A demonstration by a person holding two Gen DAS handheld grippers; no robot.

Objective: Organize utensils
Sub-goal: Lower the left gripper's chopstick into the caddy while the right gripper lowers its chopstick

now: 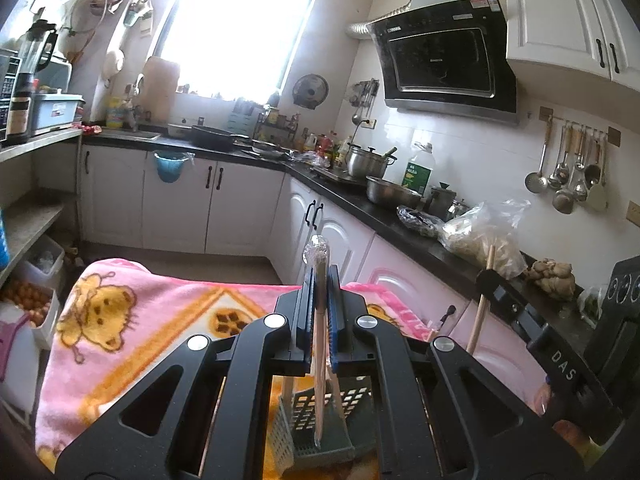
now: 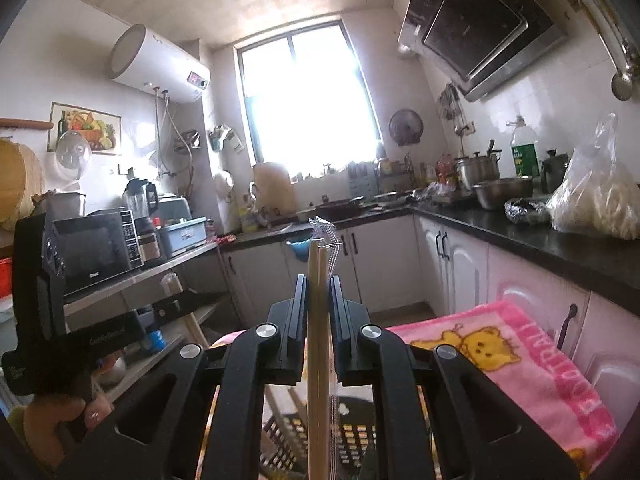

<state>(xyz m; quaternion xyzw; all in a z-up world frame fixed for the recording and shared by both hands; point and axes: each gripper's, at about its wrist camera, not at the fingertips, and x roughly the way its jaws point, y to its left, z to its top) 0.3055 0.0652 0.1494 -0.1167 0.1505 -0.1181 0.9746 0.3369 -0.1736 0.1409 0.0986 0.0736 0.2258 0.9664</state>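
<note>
Above the slotted utensil basket point(image 1: 320, 424) on the pink blanket point(image 1: 132, 320), the left gripper point(image 1: 319, 280) clamps wrapped chopsticks point(image 1: 319, 320) upright, while the right gripper point(image 2: 319, 292) pinches another wrapped pair point(image 2: 318, 360).

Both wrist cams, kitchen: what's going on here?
A person is sorting utensils with two handheld grippers. The left gripper is shut on a pair of wooden chopsticks in a clear plastic sleeve, held upright. The right gripper is shut on another pair of plastic-wrapped wooden chopsticks. Both pairs hang over a perforated plastic utensil basket on a pink cartoon-bear blanket. Neither pair is released yet.
</note>
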